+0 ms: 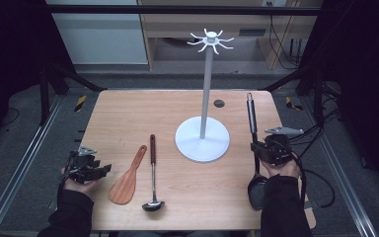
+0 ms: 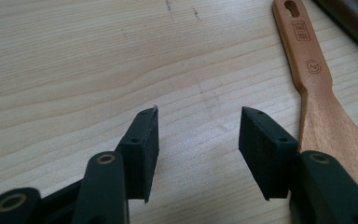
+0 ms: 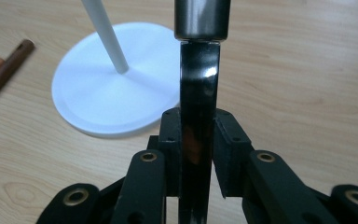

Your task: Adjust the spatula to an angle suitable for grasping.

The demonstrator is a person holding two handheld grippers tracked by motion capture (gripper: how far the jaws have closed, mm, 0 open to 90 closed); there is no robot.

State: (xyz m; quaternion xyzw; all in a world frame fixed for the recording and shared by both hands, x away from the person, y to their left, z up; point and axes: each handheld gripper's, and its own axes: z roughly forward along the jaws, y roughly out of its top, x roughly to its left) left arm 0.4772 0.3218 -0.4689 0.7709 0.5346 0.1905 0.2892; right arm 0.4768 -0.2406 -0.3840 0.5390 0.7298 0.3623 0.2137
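My right gripper (image 1: 257,148) (image 3: 196,140) is shut on the black neck of a black spatula (image 1: 252,129) (image 3: 196,102), whose steel handle points away from me and whose blade (image 1: 256,190) hangs near the table's front edge. A white hook stand (image 1: 206,79) (image 3: 107,84) rises from its round base at the table's middle. My left gripper (image 1: 103,169) (image 2: 198,144) rests open at the table's left edge with bare wood between its jaws. Just to its right lie a wooden spatula (image 1: 127,177) (image 2: 317,88) and a ladle (image 1: 153,170) with a dark wooden handle (image 2: 349,21).
The wooden table (image 1: 128,113) has a small dark hole (image 1: 219,103) behind the stand. Cables (image 1: 321,177) trail off the right side. Metal rails (image 1: 24,163) run along both sides of the table, and cabinets stand at the back.
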